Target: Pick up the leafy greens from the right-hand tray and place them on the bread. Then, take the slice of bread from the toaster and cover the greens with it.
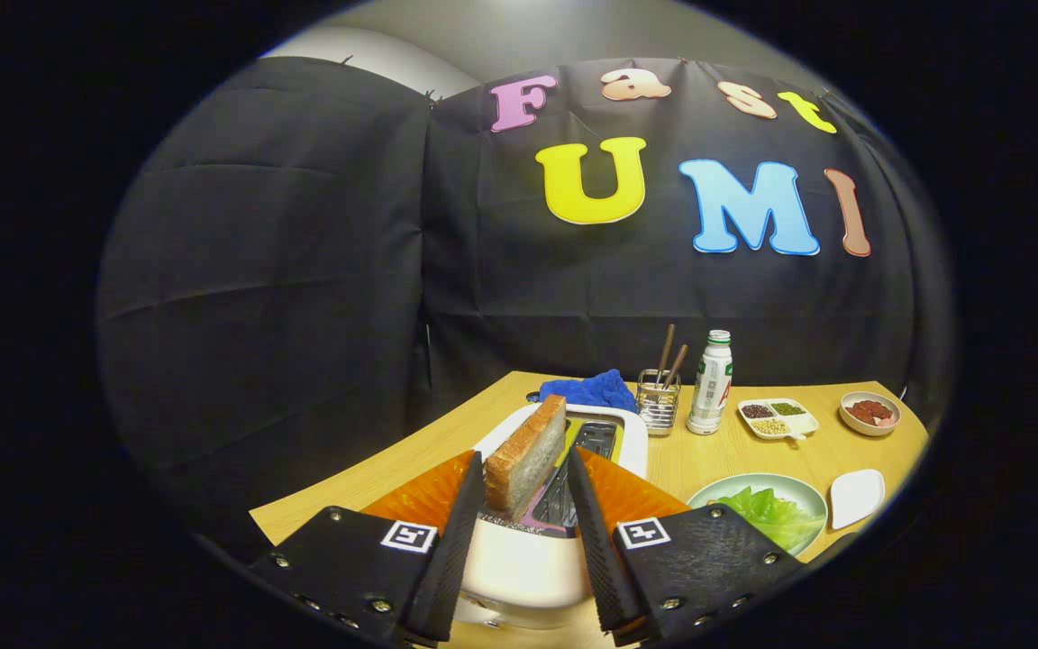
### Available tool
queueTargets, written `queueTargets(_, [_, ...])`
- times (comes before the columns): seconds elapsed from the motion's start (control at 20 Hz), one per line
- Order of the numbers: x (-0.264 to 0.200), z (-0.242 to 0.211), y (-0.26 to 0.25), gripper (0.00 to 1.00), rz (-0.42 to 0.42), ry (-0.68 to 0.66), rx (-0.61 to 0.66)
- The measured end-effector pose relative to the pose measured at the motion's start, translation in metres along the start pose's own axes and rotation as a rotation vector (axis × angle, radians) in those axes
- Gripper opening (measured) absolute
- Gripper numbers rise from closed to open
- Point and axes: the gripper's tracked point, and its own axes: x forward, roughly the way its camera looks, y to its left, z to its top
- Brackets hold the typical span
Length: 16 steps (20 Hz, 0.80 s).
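A toasted bread slice (528, 451) stands upright in the left slot of the white toaster (634, 443), rising well above its top. My gripper (526, 460) hovers over the toaster, open, with the slice between its fingers. The left finger (460, 523) lies close against the slice, while the right finger (593, 523) stands apart from it over the empty right slot. Leafy greens (776, 516) lie on a pale green plate (715, 491) to the right of the toaster, beyond my right finger. What lies under the greens is hidden.
Behind the toaster are a blue cloth (589, 390), a wire holder with chopsticks (659, 407) and a white bottle (711, 386). Further right sit a divided dish of grains (777, 418), a small bowl of red food (870, 413) and a small white dish (857, 497).
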Motion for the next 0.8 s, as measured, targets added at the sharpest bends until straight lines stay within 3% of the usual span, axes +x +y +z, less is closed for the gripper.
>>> queueTargets(0.25, [0.015,0.0,0.0,0.58,-0.065,0.018,0.017])
queueTargets(0.4, [0.025,-0.002,0.0,0.32,-0.094,0.027,-0.006])
queueTargets(0.55, [0.023,-0.005,0.007,0.32,-0.094,0.034,-0.035])
queueTargets(0.6, [0.027,-0.005,0.008,0.1,-0.091,0.024,-0.048])
queueTargets(0.8, [0.025,-0.004,0.008,0.1,-0.07,0.006,-0.041])
